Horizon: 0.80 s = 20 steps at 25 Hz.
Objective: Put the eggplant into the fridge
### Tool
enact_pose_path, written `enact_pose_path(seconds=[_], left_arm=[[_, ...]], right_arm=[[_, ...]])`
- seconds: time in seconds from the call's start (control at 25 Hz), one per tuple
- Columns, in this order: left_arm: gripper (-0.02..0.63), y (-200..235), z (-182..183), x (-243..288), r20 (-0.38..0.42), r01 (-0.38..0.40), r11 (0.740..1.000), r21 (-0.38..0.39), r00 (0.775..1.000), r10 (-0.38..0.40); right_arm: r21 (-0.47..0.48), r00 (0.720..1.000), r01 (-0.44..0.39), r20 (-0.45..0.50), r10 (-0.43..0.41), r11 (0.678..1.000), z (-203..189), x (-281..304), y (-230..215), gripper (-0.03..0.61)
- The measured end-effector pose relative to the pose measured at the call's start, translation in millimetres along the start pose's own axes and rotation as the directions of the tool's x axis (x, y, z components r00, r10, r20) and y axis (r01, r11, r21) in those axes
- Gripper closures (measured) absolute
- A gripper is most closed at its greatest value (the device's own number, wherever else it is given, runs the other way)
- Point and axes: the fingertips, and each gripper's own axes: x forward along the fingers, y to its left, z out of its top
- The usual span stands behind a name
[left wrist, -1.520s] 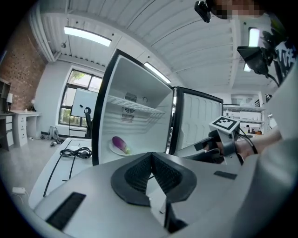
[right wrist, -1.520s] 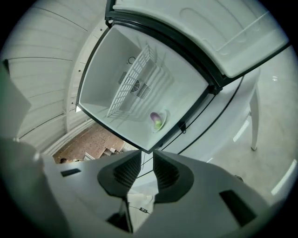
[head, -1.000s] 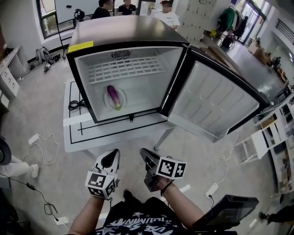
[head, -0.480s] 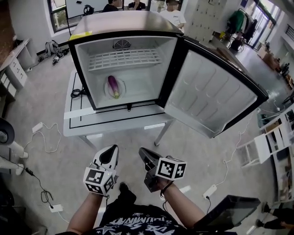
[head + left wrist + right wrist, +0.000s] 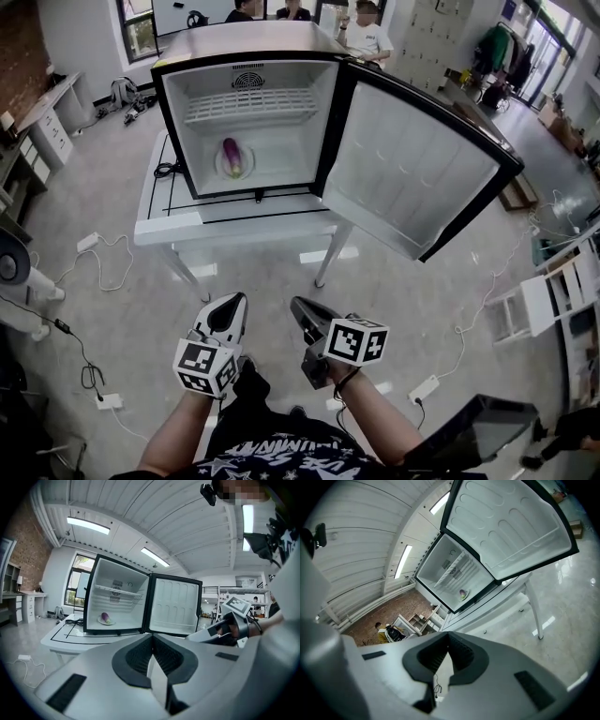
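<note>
The purple eggplant [image 5: 232, 157] lies on a small white plate [image 5: 217, 167] on the floor of the open fridge [image 5: 248, 56]; it also shows as the eggplant [image 5: 106, 617] and the eggplant [image 5: 462, 593]. The fridge door [image 5: 412, 169] stands swung out to the right. My left gripper [image 5: 226, 315] and right gripper [image 5: 304, 315] hang close to my body, well short of the fridge, over the floor. Both are shut with nothing between the jaws, as seen at the left gripper [image 5: 152, 653] and the right gripper [image 5: 447, 660].
The fridge stands on a white table [image 5: 234, 228] with a black cable [image 5: 167, 170] beside it. Cords and power strips [image 5: 98, 400] lie on the floor. White shelves [image 5: 553, 300] stand at right, a desk [image 5: 42, 122] at left. People [image 5: 366, 33] stand behind the fridge.
The view has drawn back from the fridge, which now sits higher and smaller. Both grippers stay shut near my body. The eggplant has not moved.
</note>
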Motion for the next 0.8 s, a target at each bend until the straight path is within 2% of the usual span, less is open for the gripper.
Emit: enact_pose_path(seconds=[0.28,0.52,0.8], left_arm=[[0.604,-38,-8,-35,0.024,-0.039,0.999,-0.008,0.999,0.039],[0.604,-79,-10,-58,0.048,-0.042,0.999,-0.002,0.998,0.042],[0.604,-111,-18,-95,0.059,-0.065,0.998,0.003,0.996,0.064]], right_arm=[[-0.048,0.999,-0.023,-0.031,0.022,0.999,-25,-46,12,0.572],[-0.066,0.999,-0.025,-0.038,0.022,0.998,-40,-89,13,0.572],[-0.090,0.998,-0.048,-0.041,0.044,0.995,-60,-118,26,0.572]])
